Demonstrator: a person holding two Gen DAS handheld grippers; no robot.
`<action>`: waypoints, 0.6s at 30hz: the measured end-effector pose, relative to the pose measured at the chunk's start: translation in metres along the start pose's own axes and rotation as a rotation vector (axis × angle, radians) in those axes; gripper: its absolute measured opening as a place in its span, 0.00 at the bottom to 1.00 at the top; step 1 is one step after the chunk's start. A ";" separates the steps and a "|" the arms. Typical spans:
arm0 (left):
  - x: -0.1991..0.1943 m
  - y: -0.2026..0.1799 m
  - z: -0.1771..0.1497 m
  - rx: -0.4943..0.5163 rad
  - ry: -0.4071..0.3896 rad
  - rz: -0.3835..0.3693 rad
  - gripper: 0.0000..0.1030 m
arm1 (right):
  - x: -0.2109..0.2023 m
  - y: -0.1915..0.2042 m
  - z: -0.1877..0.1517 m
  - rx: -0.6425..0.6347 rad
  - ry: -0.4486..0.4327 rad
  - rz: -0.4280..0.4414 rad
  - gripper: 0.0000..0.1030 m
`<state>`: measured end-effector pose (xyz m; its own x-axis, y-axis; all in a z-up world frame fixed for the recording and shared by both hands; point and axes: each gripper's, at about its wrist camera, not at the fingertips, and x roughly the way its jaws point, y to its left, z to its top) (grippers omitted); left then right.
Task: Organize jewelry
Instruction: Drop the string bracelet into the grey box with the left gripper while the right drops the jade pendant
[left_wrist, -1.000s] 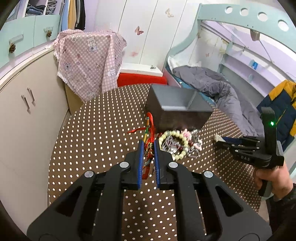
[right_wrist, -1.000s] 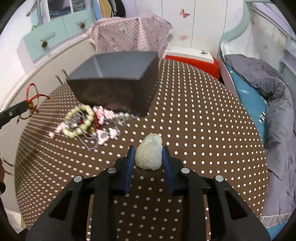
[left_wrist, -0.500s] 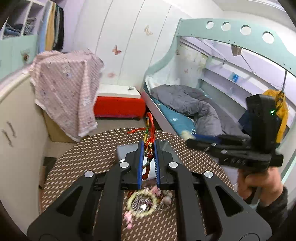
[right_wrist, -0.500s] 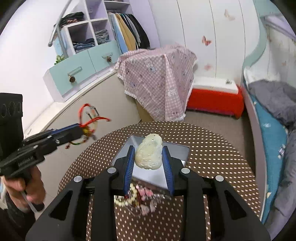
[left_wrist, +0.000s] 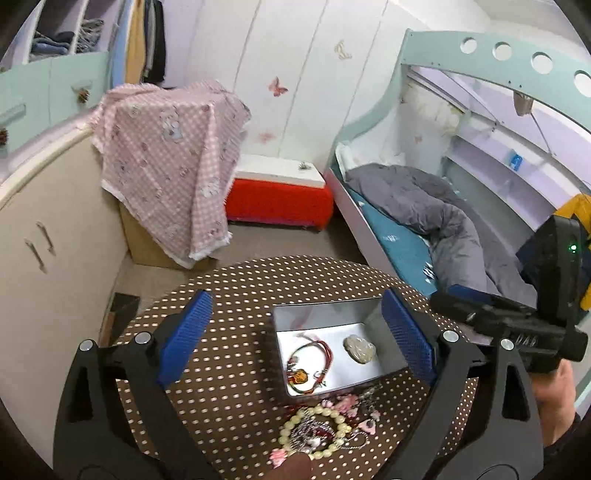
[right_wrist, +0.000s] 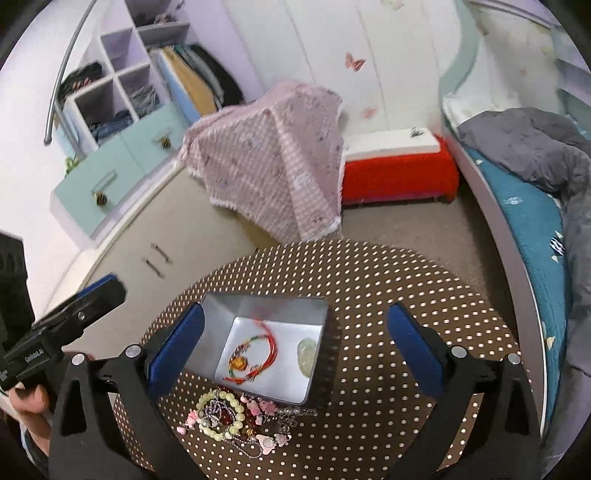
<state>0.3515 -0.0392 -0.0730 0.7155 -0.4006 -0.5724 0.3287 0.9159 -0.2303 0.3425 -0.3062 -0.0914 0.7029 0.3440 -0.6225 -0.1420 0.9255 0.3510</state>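
Both grippers, left (left_wrist: 295, 332) and right (right_wrist: 295, 343), hang spread wide and empty over the tin (right_wrist: 320, 354), so the leftover jewelry pile (right_wrist: 236, 415) lies just on the tin's near side, about equally close to each.

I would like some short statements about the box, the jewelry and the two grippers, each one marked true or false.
1. The red cord bracelet lies inside the grey box. True.
2. The right hand-held gripper is shut on the pale jade pendant. False: it is open, and the pendant lies in the box.
3. The bead bracelet is inside the box. False: it lies on the dotted table, beside the box, in a tangle of other jewelry.
4. The left hand-held gripper is open and holds nothing. True.
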 end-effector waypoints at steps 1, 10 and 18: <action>-0.007 0.001 -0.002 -0.002 -0.017 0.007 0.90 | -0.003 -0.002 0.000 0.007 -0.011 0.000 0.93; -0.056 0.010 -0.014 -0.002 -0.121 0.115 0.92 | -0.053 0.019 -0.009 -0.027 -0.120 -0.030 0.93; -0.095 0.011 -0.039 0.020 -0.176 0.225 0.94 | -0.092 0.041 -0.025 -0.110 -0.200 -0.100 0.93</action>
<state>0.2632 0.0099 -0.0514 0.8670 -0.1870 -0.4618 0.1605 0.9823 -0.0963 0.2546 -0.2956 -0.0377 0.8398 0.2217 -0.4956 -0.1320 0.9688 0.2097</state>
